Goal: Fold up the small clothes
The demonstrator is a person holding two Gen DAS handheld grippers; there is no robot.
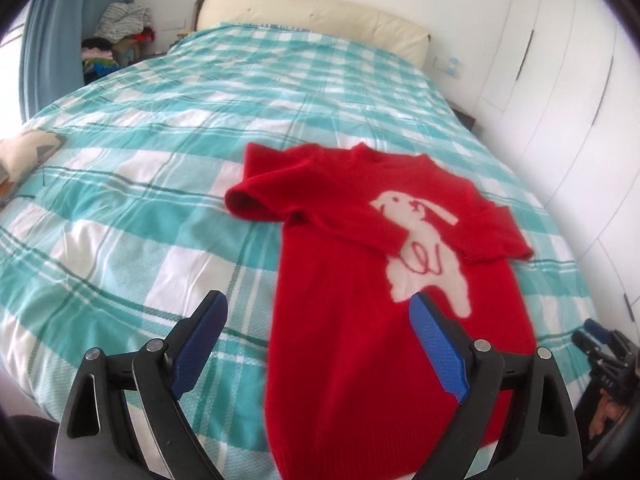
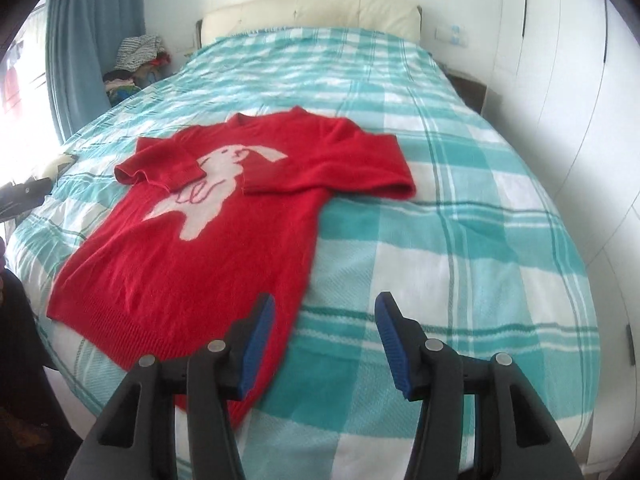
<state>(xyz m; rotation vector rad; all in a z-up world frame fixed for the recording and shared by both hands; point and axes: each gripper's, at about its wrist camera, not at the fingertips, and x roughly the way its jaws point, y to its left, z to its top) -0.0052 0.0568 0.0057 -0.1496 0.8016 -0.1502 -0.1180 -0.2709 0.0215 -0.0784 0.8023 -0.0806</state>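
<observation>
Both sleeves of the red sweater [image 2: 188, 256] lie folded across its front on the bed [image 2: 460, 240]. Left gripper [image 1: 320, 312] and right gripper [image 2: 326, 312] hang above it, released, grasping nothing.

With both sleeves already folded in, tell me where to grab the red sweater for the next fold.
Grip the ribbed bottom hem of the red sweater, one corner per gripper, coming from the near edge of the bed. The hem lies flat and closest, with both sleeves crossed over the chest, so lifting it toward the collar would likely halve the body. Both sets of jaws stand open and empty.
</observation>
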